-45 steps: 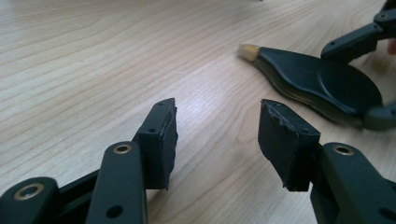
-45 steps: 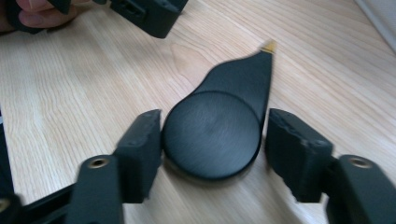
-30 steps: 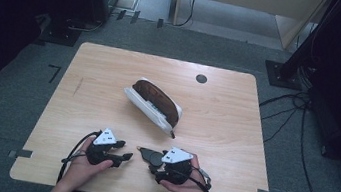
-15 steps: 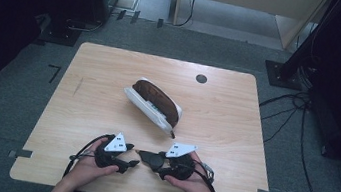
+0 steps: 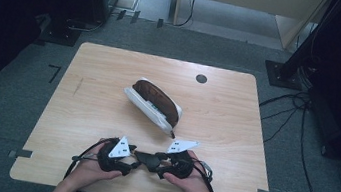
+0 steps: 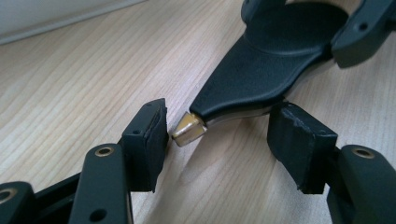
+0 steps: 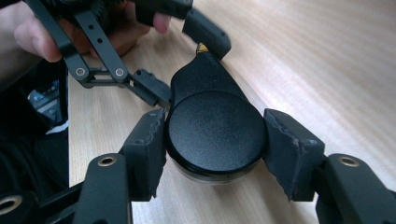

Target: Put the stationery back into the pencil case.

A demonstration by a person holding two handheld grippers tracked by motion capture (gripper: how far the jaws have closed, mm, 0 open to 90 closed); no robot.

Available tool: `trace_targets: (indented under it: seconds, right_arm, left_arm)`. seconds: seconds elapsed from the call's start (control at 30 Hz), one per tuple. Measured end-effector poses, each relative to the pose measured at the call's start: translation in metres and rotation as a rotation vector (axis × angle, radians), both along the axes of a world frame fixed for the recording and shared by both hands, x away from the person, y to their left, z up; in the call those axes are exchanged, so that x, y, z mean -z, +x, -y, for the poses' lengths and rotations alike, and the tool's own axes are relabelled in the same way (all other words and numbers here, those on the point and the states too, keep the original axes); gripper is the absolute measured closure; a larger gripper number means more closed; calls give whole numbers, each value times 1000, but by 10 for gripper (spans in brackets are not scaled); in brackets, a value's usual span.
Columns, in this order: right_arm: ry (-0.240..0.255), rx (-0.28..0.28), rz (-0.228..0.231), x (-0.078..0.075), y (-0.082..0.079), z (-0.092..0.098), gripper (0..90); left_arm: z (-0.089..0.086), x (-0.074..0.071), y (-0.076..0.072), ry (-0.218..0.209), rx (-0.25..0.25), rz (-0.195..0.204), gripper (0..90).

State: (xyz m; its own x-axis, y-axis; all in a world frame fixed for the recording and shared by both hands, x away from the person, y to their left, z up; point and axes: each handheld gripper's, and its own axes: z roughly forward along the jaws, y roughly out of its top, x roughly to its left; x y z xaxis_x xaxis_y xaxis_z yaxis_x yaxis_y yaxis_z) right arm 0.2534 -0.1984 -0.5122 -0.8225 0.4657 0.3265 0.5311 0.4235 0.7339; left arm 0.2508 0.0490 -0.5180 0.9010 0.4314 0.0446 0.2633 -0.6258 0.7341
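One small black teardrop-shaped piece [image 7: 212, 128] with a brass tip [image 6: 188, 130] lies low at centre of the high view, near the desk's [image 5: 111, 72] front edge. My right gripper [image 7: 215, 147] clamps its round end; my left gripper [image 6: 219, 140] stands open around the tip. It looks light, rigid, slick; best held by the rim. One open case [image 5: 153, 102] sits mid-frame.

A black teardrop-shaped tape measure [image 7: 212, 133] with a round body and a tapered snout ending in a brass tip [image 6: 187, 129] lies flat on the bench [image 5: 237, 110], near its front edge.
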Motion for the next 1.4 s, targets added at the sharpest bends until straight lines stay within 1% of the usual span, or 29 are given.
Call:
trace_targets:
  seconds: [0.07, 0.13, 0.2, 0.33, 0.37, 0.43, 0.5, 0.57, 0.6, 0.63, 0.7, 0.8, 0.9, 0.93, 0.97, 1.0, 1.03, 1.07, 1.1, 1.17, 1.23, 1.3, 1.33, 1.4]
  right_arm:
    - [3, 1, -8, 1, 1, -1, 414]
    - [13, 2, -26, 0, 2, 0, 413]
    - [15, 2, -42, 0, 2, -1, 414]
    - [30, 11, -56, 0, 3, 1, 413]
    - [37, 14, -56, 0, 3, 1, 413]
    - [65, 26, -61, -2, 4, 4, 413]
    - [79, 31, -63, -3, 5, 6, 413]
    - [75, 38, -53, -2, 5, 6, 410]
    - [65, 45, -50, -1, 5, 7, 409]
    - [66, 46, -47, 0, 5, 7, 409]
    - [68, 48, -34, 0, 5, 7, 408]
    - [69, 44, -3, -1, 4, 7, 398]
    - [54, 35, 19, 1, 4, 7, 376]
    - [42, 33, 26, 2, 4, 6, 426]
    - [12, 43, 49, 4, 3, 5, 443]
    - [-15, 42, 57, 6, 3, 4, 443]
    - [-27, 39, 65, 9, 2, 3, 447]
    - [-30, 44, 69, 10, 2, 3, 456]
    - [-24, 45, 76, 11, 2, 4, 466]
    - [-12, 45, 74, 11, 2, 5, 475]
    - [-8, 35, 99, 10, 2, 6, 485]
    - [-10, 27, 111, 10, 1, 7, 493]
    - [-12, 20, 126, 9, 0, 7, 499]
    - [-12, 9, 141, 9, -1, 7, 508]
  left_arm:
    - [0, 0, -1, 3, 7, 11, 395]
    - [1, 0, -3, 12, 21, 36, 426]
    - [2, 0, -5, 12, 19, 49, 432]
    - [2, 0, -4, 8, 20, 41, 453]
    - [1, 0, -4, 8, 16, 37, 475]
    - [-1, 0, -3, -3, 9, 16, 528]
    - [-1, 0, -3, -5, 11, 14, 563]
    - [-1, 0, -3, -10, 18, 10, 617]
    - [-1, 0, -3, -9, 22, 14, 626]
    - [-1, 0, -3, -9, 25, 11, 635]
    - [-2, -1, -3, -9, 31, 1, 661]
    - [-3, -1, -2, -17, 49, -18, 711]
    - [-3, -1, -1, -28, 62, -43, 745]
    - [-4, -1, 0, -31, 65, -50, 765]
    - [-4, -1, 0, -33, 66, -51, 769]
    - [-3, -1, 0, -34, 68, -53, 773]
    - [-4, -1, 0, -35, 71, -55, 774]
    - [-4, -1, 1, -38, 73, -61, 776]
    - [-4, -1, 1, -42, 75, -71, 777]
    - [-5, -1, 2, -47, 80, -78, 781]
    - [-5, 0, 3, -54, 86, -90, 783]
    - [-6, 0, 4, -58, 93, -104, 783]
    - [-7, -1, 4, -59, 93, -111, 782]
    - [-7, 0, 5, -65, 92, -122, 776]
